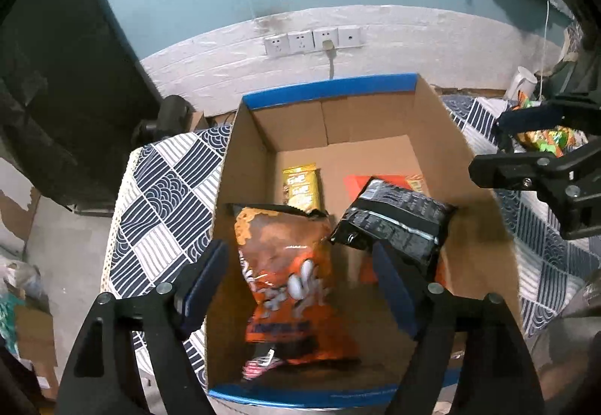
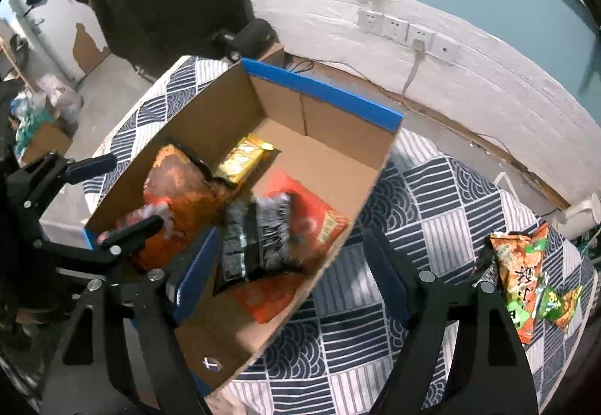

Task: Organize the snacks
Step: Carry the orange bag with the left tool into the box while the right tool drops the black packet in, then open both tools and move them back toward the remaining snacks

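Note:
An open cardboard box with a blue rim (image 1: 330,88) (image 2: 319,91) stands on the patterned cloth. In it lie an orange snack bag (image 1: 285,264) (image 2: 180,189), a gold packet (image 1: 302,185) (image 2: 242,159), a black packet (image 1: 394,219) (image 2: 255,238) and a red packet (image 1: 355,184) (image 2: 319,215). My left gripper (image 1: 300,283) (image 2: 116,197) hangs open over the box's near left part; the orange bag sits between its fingers, untouched by the pads. My right gripper (image 2: 291,276) (image 1: 514,144) is open over the box's right wall, and the blurred black packet lies loose below it.
Orange-and-green snack bags (image 2: 522,272) (image 1: 548,138) lie on the cloth (image 2: 432,212) right of the box. A white jug-like object (image 2: 582,215) stands at the table's far right. Wall sockets (image 1: 311,39) with a cable are behind. Floor clutter (image 2: 41,114) lies off the table's left edge.

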Motion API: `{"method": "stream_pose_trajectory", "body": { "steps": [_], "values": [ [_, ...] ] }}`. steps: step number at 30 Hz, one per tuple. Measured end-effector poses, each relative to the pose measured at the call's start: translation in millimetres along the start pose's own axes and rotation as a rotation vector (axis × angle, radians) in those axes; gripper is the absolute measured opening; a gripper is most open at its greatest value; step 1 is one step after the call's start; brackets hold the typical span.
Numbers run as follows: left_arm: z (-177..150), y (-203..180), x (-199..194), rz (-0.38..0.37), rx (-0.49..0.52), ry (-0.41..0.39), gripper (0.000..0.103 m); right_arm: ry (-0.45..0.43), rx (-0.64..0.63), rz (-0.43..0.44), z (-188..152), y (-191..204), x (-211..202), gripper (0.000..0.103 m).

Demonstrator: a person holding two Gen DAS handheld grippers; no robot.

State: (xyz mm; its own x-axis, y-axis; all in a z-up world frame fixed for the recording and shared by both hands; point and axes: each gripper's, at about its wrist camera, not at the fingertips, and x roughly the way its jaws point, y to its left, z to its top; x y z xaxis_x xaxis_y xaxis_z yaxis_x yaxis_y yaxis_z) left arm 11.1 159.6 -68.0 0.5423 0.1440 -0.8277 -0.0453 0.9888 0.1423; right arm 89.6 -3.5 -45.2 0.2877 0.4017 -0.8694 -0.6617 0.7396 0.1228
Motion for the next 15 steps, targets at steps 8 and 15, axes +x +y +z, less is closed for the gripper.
{"method": "stream_pose_trajectory", "body": {
  "steps": [8,15],
  "values": [
    [4.7,-12.3,-7.8,-0.104,-0.021,0.0,0.08,0.0,0.037,-0.022,-20.5,-25.7,-13.6,0.079],
    [16.9,-42.6,-16.7,-0.172,0.002,-0.014,0.08,0.0,0.064,-0.076,-49.1,-59.1,-30.7,0.079]
  ]
}}
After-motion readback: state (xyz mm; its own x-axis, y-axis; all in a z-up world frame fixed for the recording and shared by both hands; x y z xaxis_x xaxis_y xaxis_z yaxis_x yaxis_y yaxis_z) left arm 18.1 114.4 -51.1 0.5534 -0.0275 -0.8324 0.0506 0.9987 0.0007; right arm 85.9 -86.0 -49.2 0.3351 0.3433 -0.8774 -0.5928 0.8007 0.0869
